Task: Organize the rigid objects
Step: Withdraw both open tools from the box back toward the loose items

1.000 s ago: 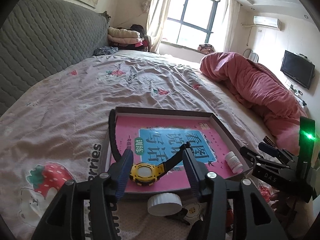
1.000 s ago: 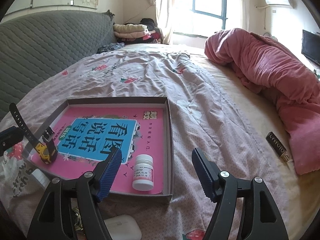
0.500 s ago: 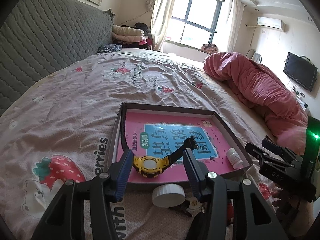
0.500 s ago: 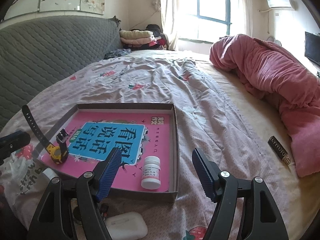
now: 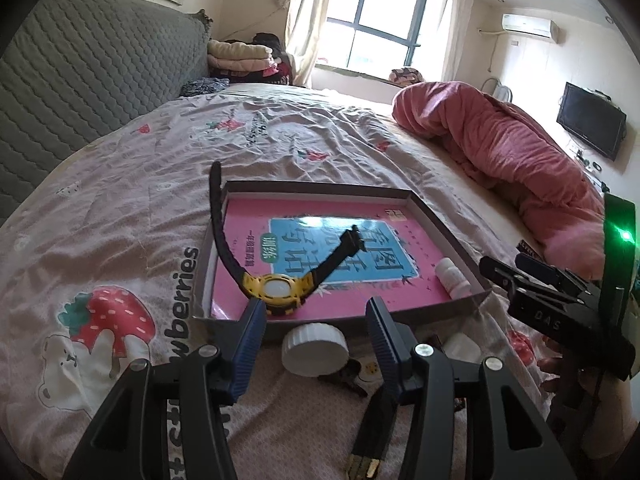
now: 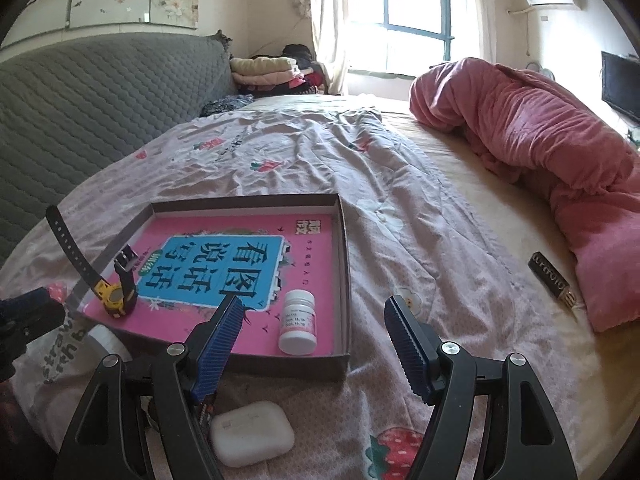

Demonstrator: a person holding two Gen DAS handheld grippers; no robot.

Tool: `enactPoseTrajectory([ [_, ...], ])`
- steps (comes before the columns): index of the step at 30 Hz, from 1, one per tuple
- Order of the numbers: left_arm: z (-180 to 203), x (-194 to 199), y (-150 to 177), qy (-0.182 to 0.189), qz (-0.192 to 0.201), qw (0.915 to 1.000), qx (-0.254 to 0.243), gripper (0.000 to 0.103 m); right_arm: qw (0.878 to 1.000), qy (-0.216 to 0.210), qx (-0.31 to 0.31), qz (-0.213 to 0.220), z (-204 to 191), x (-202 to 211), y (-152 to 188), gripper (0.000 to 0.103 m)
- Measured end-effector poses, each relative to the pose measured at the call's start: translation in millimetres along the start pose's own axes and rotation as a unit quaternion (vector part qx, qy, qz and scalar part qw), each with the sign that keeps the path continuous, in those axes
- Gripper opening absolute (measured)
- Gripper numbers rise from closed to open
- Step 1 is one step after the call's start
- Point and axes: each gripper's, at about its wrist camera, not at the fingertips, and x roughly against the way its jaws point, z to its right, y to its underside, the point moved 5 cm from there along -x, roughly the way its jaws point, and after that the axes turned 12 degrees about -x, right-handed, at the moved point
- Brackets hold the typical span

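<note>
My left hand-held gripper (image 5: 316, 316) hangs wide and empty at the near edge of the tray (image 5: 448, 220); the right hand-held gripper (image 6: 312, 320) is likewise spread and holds nothing. Just beyond the left fingertips, the yellow watch (image 5: 278, 290) sits at the tray's near left corner, one strap rising over the left wall. The white pill bottle (image 6: 297, 327) stands in the near right corner. I judge two items stowed. Left on the bed: the white round lid (image 5: 313, 344) just outside the near wall, the white earbud case (image 6: 252, 433) below my right gripper, and the dark bar (image 6: 551, 280) far right by the pink duvet (image 6: 540, 128).
</note>
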Motion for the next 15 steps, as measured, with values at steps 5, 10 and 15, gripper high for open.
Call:
enactPoseTrajectory([
  [5,2,4,6,-0.005,-0.006,1.0000,-0.001,0.052,1.000,-0.002,-0.014,-0.009,3,7,8,0.075],
  [10,6,11,12,-0.006,-0.011,0.9999,-0.007,0.052,1.000,0.000,-0.013,-0.015,0,15,15,0.075],
  [15,13,16,20,-0.004,-0.020,0.9996,-0.017,0.052,1.000,-0.006,-0.007,-0.020,-6,25,24,0.075],
])
